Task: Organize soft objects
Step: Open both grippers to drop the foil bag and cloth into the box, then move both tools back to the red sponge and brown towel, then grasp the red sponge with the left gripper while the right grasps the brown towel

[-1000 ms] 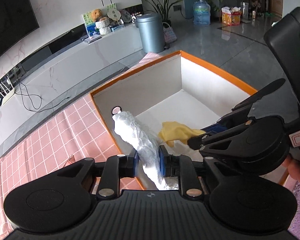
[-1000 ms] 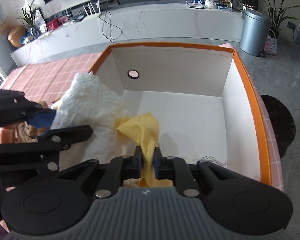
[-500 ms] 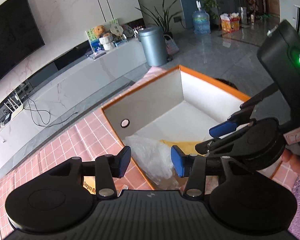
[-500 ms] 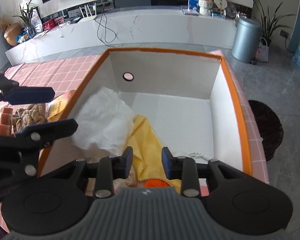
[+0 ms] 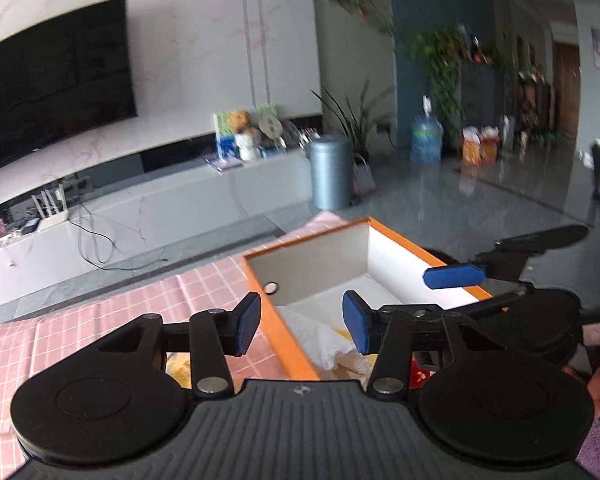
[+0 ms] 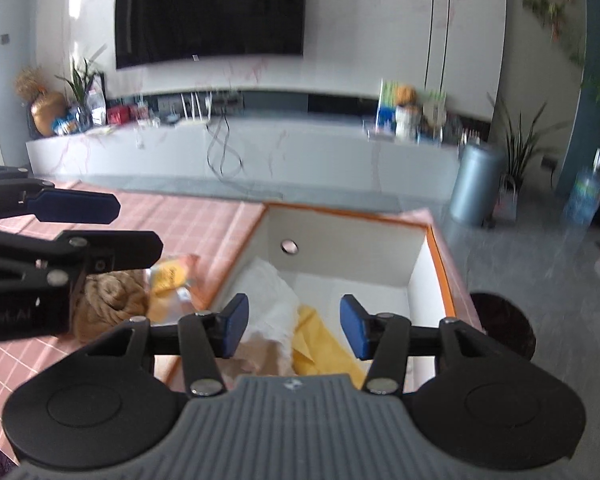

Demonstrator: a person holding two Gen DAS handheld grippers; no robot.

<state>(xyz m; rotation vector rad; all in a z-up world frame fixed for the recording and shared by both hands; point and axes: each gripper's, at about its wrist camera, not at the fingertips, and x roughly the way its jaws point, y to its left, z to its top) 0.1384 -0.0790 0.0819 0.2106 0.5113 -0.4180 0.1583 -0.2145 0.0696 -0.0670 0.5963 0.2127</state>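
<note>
Now white cloth [image 6: 274, 308] and yellow cloth [image 6: 324, 350] lie inside the box [image 6: 440, 258].

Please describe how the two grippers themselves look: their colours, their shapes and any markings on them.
Both look alike. The left gripper and the right gripper each have black linkage arms with silver rivets, two round black discs and a ribbed body bearing a small round emblem: black on the left, grey on the right. The fingers end in blue ribbed pads. The left gripper's side shows faint white lettering, unreadable.

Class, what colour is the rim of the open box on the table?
Orange; the box rim shows best in the right wrist view, around white inner walls.
</note>
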